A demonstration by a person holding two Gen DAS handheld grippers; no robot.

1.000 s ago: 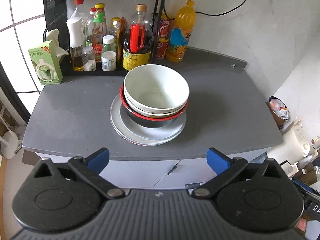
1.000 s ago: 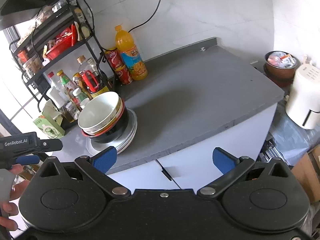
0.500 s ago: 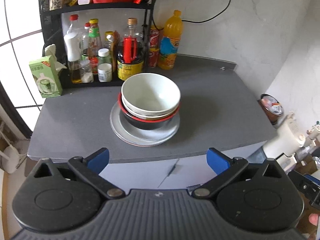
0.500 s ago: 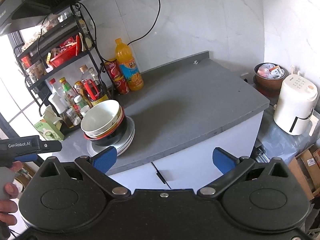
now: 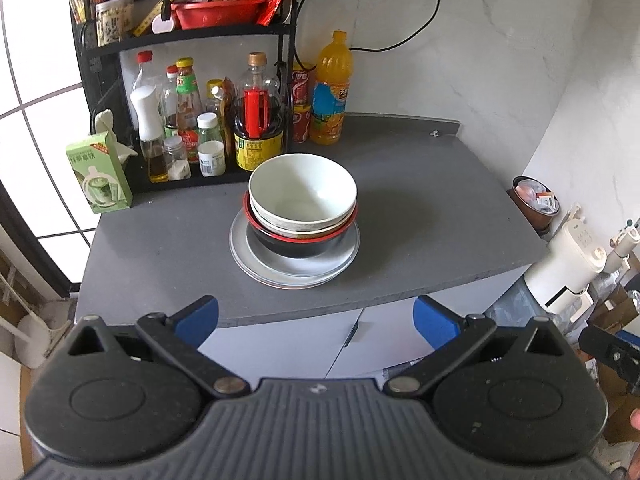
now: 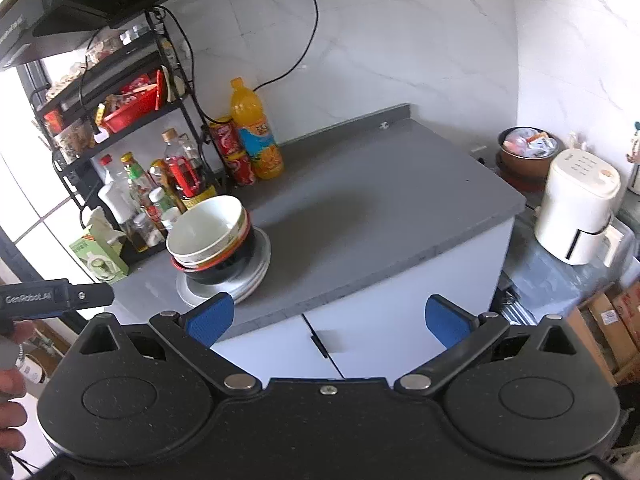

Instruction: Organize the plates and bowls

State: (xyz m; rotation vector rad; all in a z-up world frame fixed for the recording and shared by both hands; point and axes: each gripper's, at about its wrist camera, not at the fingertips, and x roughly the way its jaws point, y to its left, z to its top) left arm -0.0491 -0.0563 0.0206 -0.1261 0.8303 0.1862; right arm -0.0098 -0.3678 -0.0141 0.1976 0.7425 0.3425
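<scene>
Both tongs are spread wide and carry nothing: the left gripper (image 5: 316,312) and the right gripper (image 6: 328,316) hang out past the front edge of the counter (image 5: 420,208), over the cabinet doors, well apart from the dishes. Compared with a second ago both cameras have drawn back and up; the stack looks smaller now, more of the rack (image 5: 188,40) and the wall socket has come into sight, and the stack itself has not shifted at all. The white bowl (image 5: 302,190) sits nested on another pale bowl inside the red-rimmed black bowl (image 5: 300,240), and all of them rest on the plates (image 5: 296,270), piled near the counter's middle, just in front of the bottles (image 5: 256,120). The right view shows the same pile (image 6: 218,240) leaning a little but seated, with the left tool's body at that picture's left edge. Bowls on plates, one tidy tower, both tools retreating empty: I judge the stacking finished and this the withdrawal, with nothing left to gather on the bare grey top unless the pile is meant to go elsewhere
</scene>
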